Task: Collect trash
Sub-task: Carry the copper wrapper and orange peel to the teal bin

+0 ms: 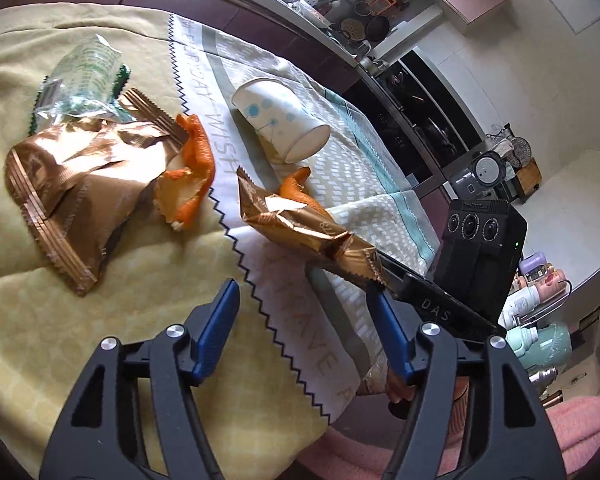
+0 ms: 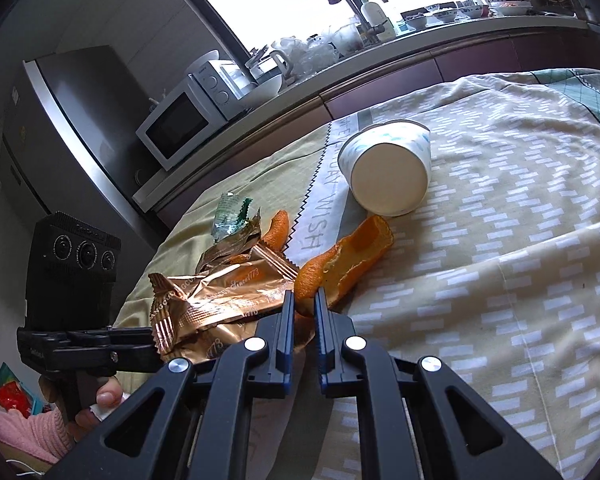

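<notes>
My right gripper (image 2: 304,300) is shut on a long strip of orange peel (image 2: 340,264), just above the cloth. A small copper wrapper (image 2: 220,300) lies against its left finger. In the left wrist view that wrapper (image 1: 300,232) ends beside the right fingertip of my left gripper (image 1: 302,288), which stands open with only cloth between its pads. A white paper cup (image 1: 280,120) lies on its side beyond. At the left sit a bigger copper wrapper (image 1: 80,196), more orange peel (image 1: 192,172) and a clear green-edged wrapper (image 1: 80,76).
The table wears a yellow cloth (image 1: 40,340) and a patterned one (image 2: 500,240). Behind it runs a kitchen counter with a microwave (image 2: 180,120) and a fridge (image 2: 60,120). Bottles (image 1: 540,292) stand low at the right. A hand (image 2: 100,400) with a pink sleeve holds the left gripper.
</notes>
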A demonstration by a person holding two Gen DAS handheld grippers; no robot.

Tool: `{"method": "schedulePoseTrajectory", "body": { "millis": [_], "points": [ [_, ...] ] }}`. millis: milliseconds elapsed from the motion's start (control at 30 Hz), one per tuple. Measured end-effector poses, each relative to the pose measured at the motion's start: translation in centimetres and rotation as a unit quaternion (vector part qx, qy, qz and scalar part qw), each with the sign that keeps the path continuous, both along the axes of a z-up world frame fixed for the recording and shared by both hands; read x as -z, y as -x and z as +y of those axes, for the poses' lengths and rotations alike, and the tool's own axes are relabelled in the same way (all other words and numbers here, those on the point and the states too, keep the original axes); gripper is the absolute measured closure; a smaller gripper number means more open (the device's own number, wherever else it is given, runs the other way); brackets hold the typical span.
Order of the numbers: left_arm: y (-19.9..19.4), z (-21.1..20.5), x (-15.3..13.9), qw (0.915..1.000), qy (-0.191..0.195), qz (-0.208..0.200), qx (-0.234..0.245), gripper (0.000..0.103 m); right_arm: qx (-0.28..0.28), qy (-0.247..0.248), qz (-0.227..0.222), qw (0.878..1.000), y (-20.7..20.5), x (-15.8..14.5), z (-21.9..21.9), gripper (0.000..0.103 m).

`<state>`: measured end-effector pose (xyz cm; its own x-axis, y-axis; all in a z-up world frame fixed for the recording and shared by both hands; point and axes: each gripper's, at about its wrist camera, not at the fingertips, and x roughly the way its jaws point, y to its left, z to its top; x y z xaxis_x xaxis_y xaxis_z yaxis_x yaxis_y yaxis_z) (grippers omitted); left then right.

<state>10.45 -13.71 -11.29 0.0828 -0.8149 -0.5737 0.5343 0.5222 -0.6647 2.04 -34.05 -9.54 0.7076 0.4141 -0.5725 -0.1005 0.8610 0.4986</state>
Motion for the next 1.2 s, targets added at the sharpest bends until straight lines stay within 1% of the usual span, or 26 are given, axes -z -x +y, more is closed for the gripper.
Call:
{"method": "schedulePoseTrajectory", "body": {
  "millis": [67, 133, 267, 367, 400, 467, 533, 567, 600, 667, 733, 833, 867, 900, 1067, 1200],
  "points": [
    [0.0, 1.2, 0.0, 1.0000, 0.005, 0.005, -0.003, 0.035, -0.003, -0.002, -0.002, 1.000, -0.1, -0.1, 0.1, 0.095],
    [0.1, 2.4, -0.1, 0.9997, 0.021, 0.012, -0.006, 0.035, -0.006, 0.002, -0.003, 1.000, -0.1, -0.2, 0.3, 0.095],
    [0.5, 3.3, -0.4, 0.9988, 0.044, 0.021, 0.005, 0.032, -0.015, 0.002, -0.001, 1.000, -0.3, 0.0, 1.0, 0.095],
    [0.7, 2.9, 0.2, 0.9991, 0.034, 0.025, 0.006, 0.032, -0.020, 0.003, 0.001, 1.000, -0.3, 0.1, 1.4, 0.095],
    [0.8, 2.7, 0.2, 0.9991, 0.034, 0.024, 0.008, 0.032, -0.021, 0.006, 0.000, 1.000, -0.3, 0.1, 1.5, 0.095],
    [0.8, 2.6, 0.0, 0.9981, 0.049, 0.034, 0.012, 0.032, -0.022, 0.013, 0.002, 1.000, -0.2, 0.1, 1.9, 0.095],
    [1.0, 2.6, -0.1, 0.9986, 0.044, 0.027, 0.004, 0.032, -0.023, 0.011, 0.003, 1.000, -0.2, 0.2, 2.1, 0.095],
    [0.8, 2.9, 0.1, 0.9988, 0.041, 0.026, 0.002, 0.035, -0.025, 0.012, 0.004, 1.000, -0.2, 0.2, 2.2, 0.095],
    [0.7, 2.9, 0.2, 0.9989, 0.036, 0.028, 0.000, 0.054, -0.027, 0.012, 0.004, 1.000, -0.2, 0.2, 2.4, 0.095],
    [0.5, 3.0, 0.5, 0.9989, 0.029, 0.037, 0.002, 0.075, -0.033, 0.012, 0.003, 0.999, -0.1, 0.2, 2.6, 0.095],
    [0.4, 3.2, 0.7, 0.9991, 0.021, 0.036, -0.004, 0.076, -0.037, 0.016, -0.001, 0.999, 0.0, -0.1, 3.0, 0.095],
    [1.0, 3.7, 0.1, 0.9999, 0.009, 0.011, -0.009, 0.079, -0.039, 0.025, -0.008, 0.999, 0.0, -0.6, 3.6, 0.095],
    [1.3, 4.0, -0.2, 0.9999, 0.009, 0.002, -0.008, 0.084, -0.040, 0.027, -0.011, 0.999, 0.0, -0.8, 3.8, 0.095],
    [1.6, 4.3, -0.6, 0.9999, 0.009, -0.007, -0.005, 0.095, -0.041, 0.029, -0.014, 0.999, 0.0, -1.1, 4.0, 0.095],
    [3.2, 6.5, -2.5, 0.9987, 0.001, -0.050, -0.013, 0.095, -0.051, 0.041, -0.035, 0.997, 0.1, -2.7, 5.0, 0.096],
    [4.3, 9.3, -3.9, 0.9966, -0.003, -0.076, -0.033, 0.095, -0.067, 0.049, -0.052, 0.995, 0.2, -4.1, 6.4, 0.096]
  ]
}}
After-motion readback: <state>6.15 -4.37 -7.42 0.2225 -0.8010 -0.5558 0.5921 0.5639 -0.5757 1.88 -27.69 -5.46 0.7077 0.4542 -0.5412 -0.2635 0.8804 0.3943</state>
